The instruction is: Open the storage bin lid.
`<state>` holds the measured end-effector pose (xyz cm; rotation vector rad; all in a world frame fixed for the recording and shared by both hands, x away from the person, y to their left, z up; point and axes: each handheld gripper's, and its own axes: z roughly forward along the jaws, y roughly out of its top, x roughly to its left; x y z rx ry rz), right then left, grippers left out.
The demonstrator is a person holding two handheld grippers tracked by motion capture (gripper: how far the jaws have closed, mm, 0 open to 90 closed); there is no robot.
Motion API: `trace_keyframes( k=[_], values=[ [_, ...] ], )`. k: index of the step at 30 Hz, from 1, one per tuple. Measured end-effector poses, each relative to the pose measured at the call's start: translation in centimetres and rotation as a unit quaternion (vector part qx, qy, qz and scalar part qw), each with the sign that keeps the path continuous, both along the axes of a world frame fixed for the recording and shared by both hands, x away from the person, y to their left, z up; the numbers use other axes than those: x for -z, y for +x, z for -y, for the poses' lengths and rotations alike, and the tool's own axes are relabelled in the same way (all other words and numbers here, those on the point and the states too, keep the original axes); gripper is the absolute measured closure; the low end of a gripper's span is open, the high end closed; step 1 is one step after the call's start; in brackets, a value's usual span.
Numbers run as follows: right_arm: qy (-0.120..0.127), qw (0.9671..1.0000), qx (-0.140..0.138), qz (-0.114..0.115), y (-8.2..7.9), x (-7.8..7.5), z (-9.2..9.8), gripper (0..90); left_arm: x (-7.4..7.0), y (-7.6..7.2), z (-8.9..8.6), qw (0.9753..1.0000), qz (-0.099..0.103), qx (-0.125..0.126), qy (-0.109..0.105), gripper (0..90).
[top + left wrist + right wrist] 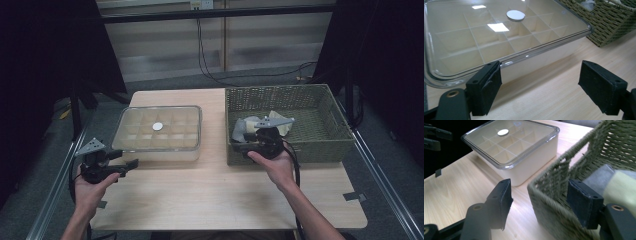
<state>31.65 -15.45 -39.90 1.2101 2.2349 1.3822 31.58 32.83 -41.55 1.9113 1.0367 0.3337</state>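
The right gripper (540,203) had its fingers (584,206) spread wide and holding nothing, straddling the near corner of the wicker basket (554,202): one finger stood inside against the weave, the other outside over the tabletop (456,192). If they had closed there, they would probably have pinched the basket wall rather than the folded cloths (609,182) just beyond the inner finger, and a pull could have dragged or tipped the whole basket. Reaching deeper would also risk snagging the pads on the loose weave.

The left gripper (539,90) also stood wide and empty, low over the bare tabletop, one finger (485,88) just before the near rim of the clear lid (461,50) on the cream box (544,60). A push forward could have knocked the box or slid the lid askew, since its overhanging edge looked smooth and slippery.

The cloths, grey and pale yellow, lay crumpled in the basket's near left part (250,125), soft and limp. The box beyond the left fingers held a grid of compartments that looked empty, with a white round disc (515,15) at the lid's middle.
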Motion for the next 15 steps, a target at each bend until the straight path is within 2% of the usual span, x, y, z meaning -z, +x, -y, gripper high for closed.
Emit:
trace_keyframes(
  k=[10, 13, 15],
  values=[
    [0.003, 0.9998, -0.017, -0.009, 2.3, -0.4, -2.4, 40.5, -0.5, 1.1, -1.0, 0.9999, -0.001, -0.011, 0.011, 22.6],
    [-0.003, 0.9997, -0.026, 0.001, 3.2, -0.7, -3.4, 40.6, -0.8, 1.6, -1.3, 0.9998, -0.001, -0.013, 0.012, 22.7],
    [-0.002, 0.9996, -0.028, -0.001, 3.8, -0.9, -3.9, 40.4, -1.0, 1.9, -1.5, 0.9997, -0.001, -0.018, 0.013, 22.6]
  ],
)
